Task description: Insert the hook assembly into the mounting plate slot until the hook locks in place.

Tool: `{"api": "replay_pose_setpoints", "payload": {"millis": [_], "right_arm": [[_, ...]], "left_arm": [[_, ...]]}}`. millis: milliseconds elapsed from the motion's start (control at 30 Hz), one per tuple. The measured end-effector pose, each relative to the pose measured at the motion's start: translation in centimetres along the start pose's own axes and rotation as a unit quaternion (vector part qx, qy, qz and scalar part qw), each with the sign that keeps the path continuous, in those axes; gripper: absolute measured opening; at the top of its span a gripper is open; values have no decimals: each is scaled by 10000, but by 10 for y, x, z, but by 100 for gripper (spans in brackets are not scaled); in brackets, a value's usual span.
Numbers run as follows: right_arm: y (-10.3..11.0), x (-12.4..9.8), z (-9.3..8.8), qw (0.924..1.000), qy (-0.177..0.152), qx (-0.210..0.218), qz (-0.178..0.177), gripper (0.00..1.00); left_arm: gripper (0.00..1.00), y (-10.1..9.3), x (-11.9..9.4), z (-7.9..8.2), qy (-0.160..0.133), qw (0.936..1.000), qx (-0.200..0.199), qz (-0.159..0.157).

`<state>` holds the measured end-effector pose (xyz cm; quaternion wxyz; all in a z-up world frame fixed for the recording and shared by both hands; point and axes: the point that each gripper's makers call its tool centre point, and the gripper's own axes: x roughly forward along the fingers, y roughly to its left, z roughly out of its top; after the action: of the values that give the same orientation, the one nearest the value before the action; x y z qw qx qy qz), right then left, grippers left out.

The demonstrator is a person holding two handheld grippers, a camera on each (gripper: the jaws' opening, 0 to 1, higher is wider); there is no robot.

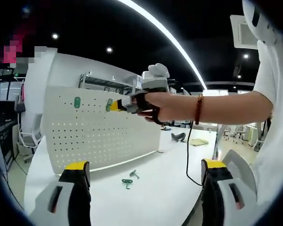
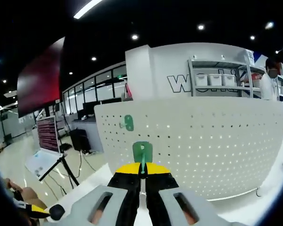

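In the left gripper view, the white pegboard mounting plate [image 1: 99,136] stands upright on the table. One green hook [image 1: 77,102] sits on its face at the upper left. My right gripper [image 1: 115,106], held in a person's hand, is shut on a second green hook [image 1: 109,105], which is against the board or just in front of it. My left gripper [image 1: 146,172] hangs back from the board, jaws wide apart and empty. In the right gripper view, my right gripper [image 2: 142,170] pinches the green hook [image 2: 142,152] just before the plate [image 2: 207,146]. The mounted hook [image 2: 128,122] is up to the left.
Two loose green hooks [image 1: 128,181] lie on the white table [image 1: 160,188] below the board. A black cable [image 1: 188,155] hangs from the person's wrist. Shelves with white bins [image 2: 217,79] rise behind the board. A tripod [image 2: 61,167] stands on the floor to the left.
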<state>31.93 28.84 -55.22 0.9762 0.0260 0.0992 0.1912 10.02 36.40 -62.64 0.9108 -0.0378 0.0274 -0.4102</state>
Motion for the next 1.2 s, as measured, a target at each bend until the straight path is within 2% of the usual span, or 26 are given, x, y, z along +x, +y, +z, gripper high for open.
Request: {"api": "replay_pose_setpoints", "payload": {"millis": [267, 433, 533, 867, 1200], "right_arm": [[2, 11, 7, 9999, -17, -20, -107, 1], [0, 22, 9, 9997, 13, 205, -166, 1], [2, 24, 12, 9996, -12, 91, -259, 1], [4, 46, 26, 9992, -110, 162, -353, 1], [3, 58, 24, 9987, -20, 209, -469, 1]], "left_arm": [[100, 4, -5, 1, -88, 9999, -93, 89], [100, 7, -6, 0, -81, 9998, -116, 104], [100, 9, -7, 2, -163, 9997, -190, 83], [100, 16, -8, 1, -211, 9994, -241, 144], [100, 23, -9, 0, -195, 9993, -269, 161]]}}
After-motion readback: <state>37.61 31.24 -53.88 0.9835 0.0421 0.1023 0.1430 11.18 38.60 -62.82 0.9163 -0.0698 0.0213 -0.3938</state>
